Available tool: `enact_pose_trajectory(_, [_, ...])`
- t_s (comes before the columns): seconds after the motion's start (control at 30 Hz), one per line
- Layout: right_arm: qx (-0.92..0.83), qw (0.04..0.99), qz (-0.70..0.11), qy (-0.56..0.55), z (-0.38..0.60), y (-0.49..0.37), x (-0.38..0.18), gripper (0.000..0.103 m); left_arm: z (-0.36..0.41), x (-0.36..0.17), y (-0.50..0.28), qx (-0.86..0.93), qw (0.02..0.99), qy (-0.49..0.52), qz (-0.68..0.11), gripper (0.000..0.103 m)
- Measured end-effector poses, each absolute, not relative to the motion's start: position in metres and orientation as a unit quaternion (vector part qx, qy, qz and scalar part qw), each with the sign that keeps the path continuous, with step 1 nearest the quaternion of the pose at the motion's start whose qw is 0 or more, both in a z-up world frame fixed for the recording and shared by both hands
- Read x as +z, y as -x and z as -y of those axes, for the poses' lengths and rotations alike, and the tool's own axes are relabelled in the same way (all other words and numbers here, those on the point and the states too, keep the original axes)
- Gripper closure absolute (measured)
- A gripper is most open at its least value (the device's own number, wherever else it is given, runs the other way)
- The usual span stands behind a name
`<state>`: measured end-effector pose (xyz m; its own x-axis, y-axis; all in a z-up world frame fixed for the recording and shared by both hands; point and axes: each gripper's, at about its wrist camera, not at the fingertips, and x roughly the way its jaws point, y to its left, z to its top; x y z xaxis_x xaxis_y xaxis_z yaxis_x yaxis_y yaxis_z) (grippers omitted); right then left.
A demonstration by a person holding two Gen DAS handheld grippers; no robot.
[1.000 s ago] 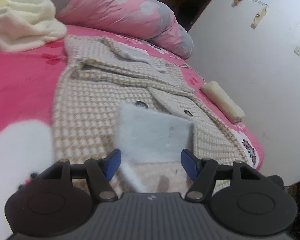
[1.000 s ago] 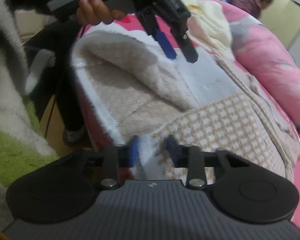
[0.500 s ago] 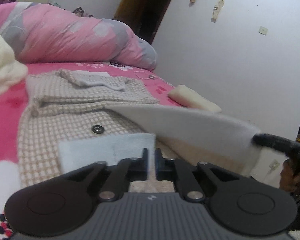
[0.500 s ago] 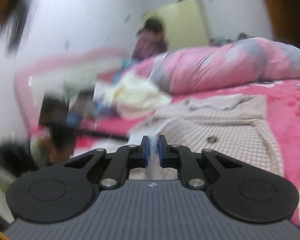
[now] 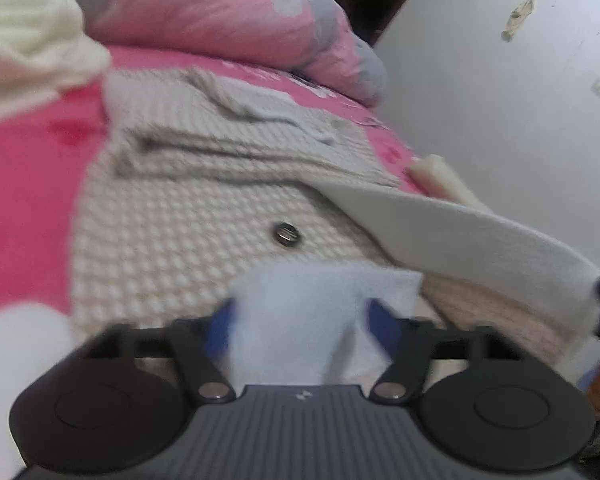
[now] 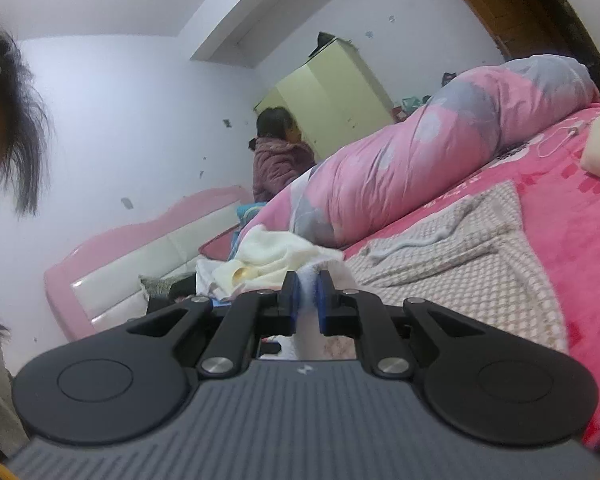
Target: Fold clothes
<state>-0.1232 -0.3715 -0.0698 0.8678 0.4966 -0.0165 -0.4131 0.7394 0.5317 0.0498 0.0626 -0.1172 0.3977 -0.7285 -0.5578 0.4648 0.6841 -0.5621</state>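
Note:
A beige checked coat (image 5: 188, 216) with a white fleece lining lies spread on the pink bed; it also shows in the right wrist view (image 6: 460, 264). My left gripper (image 5: 306, 322) is open, with a turned-up flap of white lining (image 5: 300, 320) lying between its blue pads. My right gripper (image 6: 309, 294) is shut on the coat's fleecy hem and holds it raised. That raised hem (image 5: 480, 248) stretches as a white band across the right of the left wrist view.
A pink and grey rolled quilt (image 5: 228, 12) lies along the back of the bed. A cream blanket (image 5: 28, 40) is heaped at the left. A cream folded cloth (image 5: 444, 180) lies by the wall. A person (image 6: 278, 156) stands near a cupboard.
My left gripper has opened and let go of the lining flap. My right gripper stays shut on the hem and has steadied, still holding it raised.

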Motion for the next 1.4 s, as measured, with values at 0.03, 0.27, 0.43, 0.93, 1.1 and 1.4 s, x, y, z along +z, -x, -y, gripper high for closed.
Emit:
enact_pose_trajectory(0.03, [0.243, 0.929, -0.077, -0.268, 0.375, 0.123, -0.07, 0.095, -0.059, -0.118, -0.045, -0.386, 0.799, 0.191, -0.419, 0.054])
enact_pose_trajectory(0.27, [0.235, 0.93, -0.078, -0.272, 0.389, 0.113, -0.07, 0.095, 0.01, -0.075, 0.065, -0.641, 0.664, 0.106, -0.37, 0.042])
enact_pose_trajectory(0.43, [0.263, 0.925, -0.078, -0.262, 0.379, 0.111, -0.062, 0.095, -0.009, -0.085, 0.053, -0.58, 0.706, 0.119, -0.388, 0.041])
enact_pose_trajectory(0.93, [0.439, 0.809, -0.388, 0.04, 0.168, 0.109, -0.119, 0.074, -0.202, -0.108, 0.083, -0.283, 0.825, 0.346, -0.346, 0.032])
enact_pose_trajectory(1.1, [0.395, 0.878, -0.266, -0.04, 0.217, 0.105, -0.068, 0.074, -0.209, -0.109, 0.089, -0.262, 0.835, 0.329, -0.355, 0.029])
enact_pose_trajectory(1.4, [0.309, 0.875, -0.371, -0.038, 0.221, 0.109, -0.124, 0.073, -0.182, -0.114, 0.088, -0.264, 0.844, 0.272, -0.38, 0.029])
